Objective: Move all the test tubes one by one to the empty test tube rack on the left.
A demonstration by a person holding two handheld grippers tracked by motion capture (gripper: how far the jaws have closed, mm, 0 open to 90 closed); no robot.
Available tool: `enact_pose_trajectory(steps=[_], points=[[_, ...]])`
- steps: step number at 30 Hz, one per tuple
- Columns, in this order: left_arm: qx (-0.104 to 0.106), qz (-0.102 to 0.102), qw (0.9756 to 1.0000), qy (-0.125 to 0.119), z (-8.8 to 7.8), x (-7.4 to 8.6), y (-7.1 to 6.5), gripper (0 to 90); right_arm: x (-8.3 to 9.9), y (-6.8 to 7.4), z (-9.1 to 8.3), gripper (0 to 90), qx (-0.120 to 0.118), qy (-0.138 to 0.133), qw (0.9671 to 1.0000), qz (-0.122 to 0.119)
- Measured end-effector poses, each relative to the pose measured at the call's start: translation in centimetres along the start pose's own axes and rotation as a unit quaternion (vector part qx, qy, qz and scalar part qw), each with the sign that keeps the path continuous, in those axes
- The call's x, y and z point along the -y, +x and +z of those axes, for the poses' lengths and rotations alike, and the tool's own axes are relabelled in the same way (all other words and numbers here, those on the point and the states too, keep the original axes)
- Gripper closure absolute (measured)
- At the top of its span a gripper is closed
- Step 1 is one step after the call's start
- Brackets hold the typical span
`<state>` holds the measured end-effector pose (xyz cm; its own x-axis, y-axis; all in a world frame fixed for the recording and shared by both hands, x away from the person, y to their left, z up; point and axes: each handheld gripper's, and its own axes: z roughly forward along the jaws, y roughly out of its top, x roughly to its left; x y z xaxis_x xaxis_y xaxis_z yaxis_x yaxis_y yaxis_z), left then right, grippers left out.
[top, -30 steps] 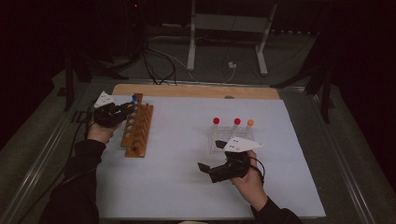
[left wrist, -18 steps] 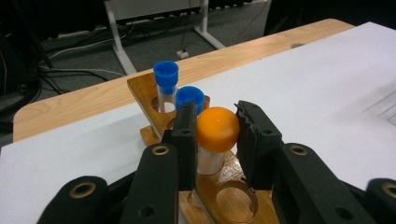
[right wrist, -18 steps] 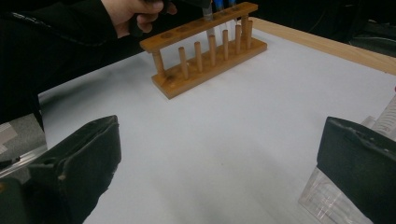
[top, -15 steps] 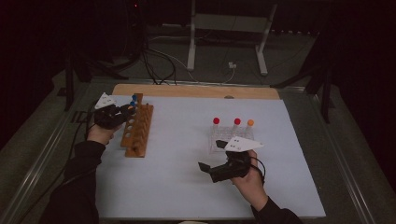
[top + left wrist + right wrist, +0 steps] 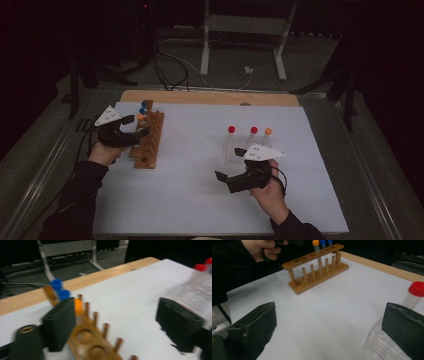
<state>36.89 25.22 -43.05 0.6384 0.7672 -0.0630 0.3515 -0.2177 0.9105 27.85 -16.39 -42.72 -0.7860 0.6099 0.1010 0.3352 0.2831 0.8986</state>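
Orange-capped tube (image 5: 140, 117) stands seated in wooden rack (image 5: 148, 141); left gripper (image 5: 134, 128), jaws just opened and empty, sits at rack's 9 o'clock. Right gripper (image 5: 220, 179) waits spread wide, empty, near clear rack (image 5: 240, 150).

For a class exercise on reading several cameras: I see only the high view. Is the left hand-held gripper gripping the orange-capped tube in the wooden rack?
Observer: No. In the left gripper view the left hand-held gripper has just been opening its jaws, and they stand wide. The orange-capped tube stands in the wooden rack close by one jaw, and the other jaw is far off it.
Operator: Does the right hand-held gripper hold anything?
Observer: No. In the right gripper view its jaws are wide apart over the bare table. The clear rack and a red-capped tube are beside one jaw.
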Motion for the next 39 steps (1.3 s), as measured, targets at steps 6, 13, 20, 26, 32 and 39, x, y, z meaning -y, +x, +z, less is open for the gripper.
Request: enact_pose_trajectory(steps=[6,13,20,26,32,39], points=[[0.045,0.004,0.9989,-0.010,-0.5,0.4,-2.0,3.5,-0.2,-0.7,-0.6,0.0,0.006,-0.013,0.9999,-0.001],[0.079,0.009,0.9967,-0.018,-0.7,0.8,-3.9,2.4,-0.7,-2.3,-2.0,0.0,0.037,-0.032,0.9988,0.001],[0.102,0.017,0.9945,-0.018,-0.7,0.9,-5.3,2.3,-0.8,-3.9,-3.2,0.0,0.087,-0.040,0.9954,0.000],[0.119,0.022,0.9925,-0.011,-0.4,1.2,-6.3,2.3,-0.6,-5.3,-3.8,0.0,0.124,-0.038,0.9916,0.007],[0.132,0.029,0.9908,-0.008,-0.1,1.3,-7.0,2.3,-0.4,-6.7,-4.3,0.0,0.157,-0.038,0.9865,0.029],[0.144,0.033,0.9891,-0.002,0.2,1.4,-7.6,2.3,0.3,-8.4,-4.5,0.0,0.190,-0.026,0.9806,0.042]])
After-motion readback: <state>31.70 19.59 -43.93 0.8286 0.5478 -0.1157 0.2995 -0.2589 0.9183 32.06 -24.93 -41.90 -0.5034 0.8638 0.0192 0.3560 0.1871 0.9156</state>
